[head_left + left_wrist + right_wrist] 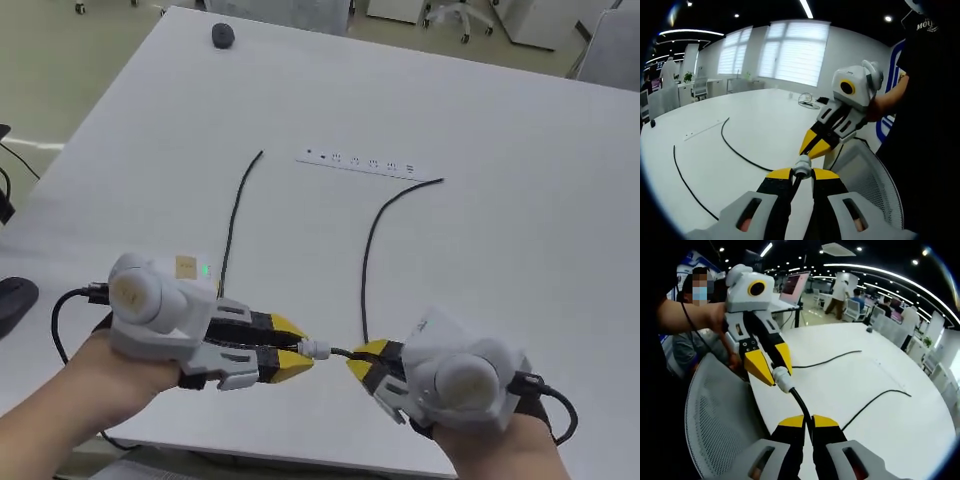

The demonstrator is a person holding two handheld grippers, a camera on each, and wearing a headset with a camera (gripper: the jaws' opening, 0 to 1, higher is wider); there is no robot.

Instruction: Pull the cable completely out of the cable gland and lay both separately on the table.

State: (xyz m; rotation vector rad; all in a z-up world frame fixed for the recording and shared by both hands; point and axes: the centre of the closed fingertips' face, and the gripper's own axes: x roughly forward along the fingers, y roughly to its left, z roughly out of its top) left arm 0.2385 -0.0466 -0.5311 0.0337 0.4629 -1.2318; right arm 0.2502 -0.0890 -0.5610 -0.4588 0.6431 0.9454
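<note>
Left gripper (pixel 801 173) fingers clamped tight on the white cable gland (pixel 802 164), right gripper (pixel 808 419) fingers pinching the black cable (pixel 799 402) right beside it.

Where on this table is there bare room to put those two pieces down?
Widest: bare table right of the curved cable and power strip. Also between that and the straight cable. Crowded at the near edge, where left gripper and right gripper meet.

Blk cable (pixel 366 262), white gland (pixel 316 349), yellow-tipped left tongs (pixel 298 347) & right tongs (pixel 358 358), white table (pixel 500 150).
</note>
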